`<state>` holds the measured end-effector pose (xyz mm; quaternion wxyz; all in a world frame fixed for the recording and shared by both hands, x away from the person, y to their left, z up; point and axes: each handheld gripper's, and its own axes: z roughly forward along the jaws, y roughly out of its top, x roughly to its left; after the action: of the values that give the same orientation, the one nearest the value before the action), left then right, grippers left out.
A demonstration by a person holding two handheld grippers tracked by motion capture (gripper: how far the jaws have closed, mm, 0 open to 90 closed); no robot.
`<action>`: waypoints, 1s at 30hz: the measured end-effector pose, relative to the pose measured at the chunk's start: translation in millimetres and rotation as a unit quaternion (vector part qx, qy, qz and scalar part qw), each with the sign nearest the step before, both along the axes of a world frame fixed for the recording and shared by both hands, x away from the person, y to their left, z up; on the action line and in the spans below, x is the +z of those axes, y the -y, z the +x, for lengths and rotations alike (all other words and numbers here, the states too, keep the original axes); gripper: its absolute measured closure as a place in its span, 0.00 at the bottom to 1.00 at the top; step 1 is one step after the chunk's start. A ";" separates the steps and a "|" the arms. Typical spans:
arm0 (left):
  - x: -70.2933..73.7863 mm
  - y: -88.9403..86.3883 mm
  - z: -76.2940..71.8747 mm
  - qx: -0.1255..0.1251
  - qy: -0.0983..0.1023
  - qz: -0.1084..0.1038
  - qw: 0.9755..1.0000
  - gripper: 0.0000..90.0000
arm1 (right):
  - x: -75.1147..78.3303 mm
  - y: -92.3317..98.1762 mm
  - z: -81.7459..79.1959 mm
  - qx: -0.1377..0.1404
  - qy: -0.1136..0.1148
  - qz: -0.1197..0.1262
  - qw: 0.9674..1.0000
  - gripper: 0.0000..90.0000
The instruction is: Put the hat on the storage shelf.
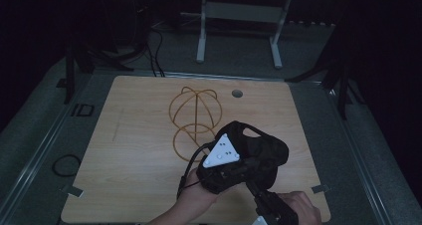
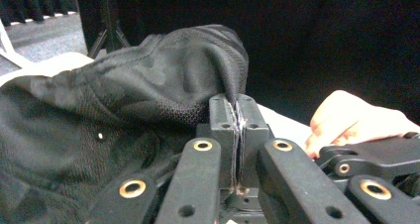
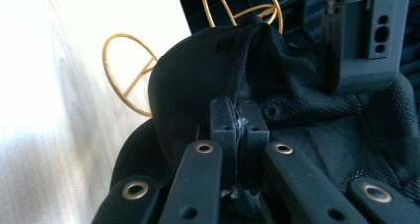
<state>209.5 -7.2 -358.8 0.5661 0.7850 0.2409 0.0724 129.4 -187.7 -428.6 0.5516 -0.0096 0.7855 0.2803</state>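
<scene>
- A black mesh cap [image 1: 259,153] was held above the near half of the wooden table [image 1: 134,150], at about five o'clock from the gold wire hat stand [image 1: 191,120].
- The left gripper [image 2: 236,116] was clamped on a fold of the cap's fabric, which was seen pinched between the closed jaws in the left gripper view.
- The right gripper [image 3: 238,119] was likewise clenched on the cap's edge, with the fabric caught thinly between its jaws.
- The pick-up was judged done: the cap was gripped at two places and appeared lifted off the table.
- The wire stand was seen bare, at eleven o'clock from the cap and apart from it.
- What appeared left, as a judgement, was for the cap to be spread open, carried over to the stand's dome, lowered onto it and released.
</scene>
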 end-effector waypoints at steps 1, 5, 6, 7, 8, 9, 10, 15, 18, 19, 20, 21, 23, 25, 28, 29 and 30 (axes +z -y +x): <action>0.2 0.0 0.6 -0.009 0.000 0.005 1.000 0.98 | 0.9 0.4 -0.2 0.002 -0.005 -0.002 1.000 0.99; 0.3 -0.5 -1.0 -0.014 0.013 0.010 1.000 0.70 | 0.2 1.5 2.1 0.003 -0.015 0.007 1.000 0.99; 0.2 -1.4 -2.5 -0.007 0.024 0.012 1.000 0.59 | 1.2 3.1 3.5 0.004 -0.020 0.011 1.000 0.99; -0.1 -2.1 -3.2 -0.002 0.030 0.016 0.999 0.59 | 1.2 3.1 3.5 0.004 -0.020 0.011 1.000 0.99; -0.8 -4.2 -3.8 0.010 0.038 0.020 0.999 0.41 | 3.5 6.2 6.4 0.001 -0.021 0.024 0.999 0.99; -1.5 -6.6 -4.2 0.023 0.041 0.023 0.999 0.34 | 5.1 8.3 7.8 -0.001 -0.027 0.030 0.999 0.99; -2.1 -8.8 -4.0 0.030 0.043 0.025 0.998 0.34 | 5.1 8.3 7.8 -0.001 -0.027 0.030 0.999 0.99; -9.2 -31.5 -5.3 0.070 0.064 0.011 0.995 0.08 | 14.7 17.8 14.7 -0.013 -0.026 0.046 0.999 0.99; -16.0 -49.0 -6.0 0.094 0.074 0.006 0.993 0.06 | 19.4 20.8 15.8 -0.012 -0.026 0.052 0.998 0.99; -18.3 -53.7 -6.3 0.105 0.079 0.010 0.991 0.03 | 22.0 22.3 15.8 -0.010 -0.024 0.057 0.998 0.99; -22.9 -62.8 -7.2 0.113 0.089 0.009 0.990 0.03 | 24.2 23.6 15.3 -0.010 -0.026 0.060 0.998 0.99; -26.8 -69.9 -7.6 0.127 0.092 0.014 0.987 0.03 | 31.6 26.9 13.5 -0.001 -0.029 0.069 0.997 0.99; -35.7 -85.0 -7.9 0.148 0.094 0.018 0.984 0.03 | 35.4 28.4 12.8 0.003 -0.029 0.072 0.997 0.99; -45.6 -99.6 -7.3 0.171 0.091 0.021 0.981 0.03 | 42.1 30.2 11.0 0.007 -0.025 0.077 0.997 0.99; -60.5 -118.8 -6.5 0.195 0.091 0.024 0.976 0.03 | 51.0 31.5 9.9 0.010 -0.013 0.080 0.997 0.98; -68.3 -127.4 -6.3 0.203 0.094 0.022 0.974 0.03 | 57.5 32.0 10.3 0.012 -0.004 0.086 0.996 0.99; -74.3 -133.7 -5.5 0.212 0.090 0.023 0.973 0.03 | 57.5 32.0 10.3 0.012 -0.004 0.086 0.996 0.99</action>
<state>204.0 126.4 -433.1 0.5393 0.7190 0.3477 0.2669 139.7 -219.8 -371.0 0.5439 0.0293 0.7605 0.3535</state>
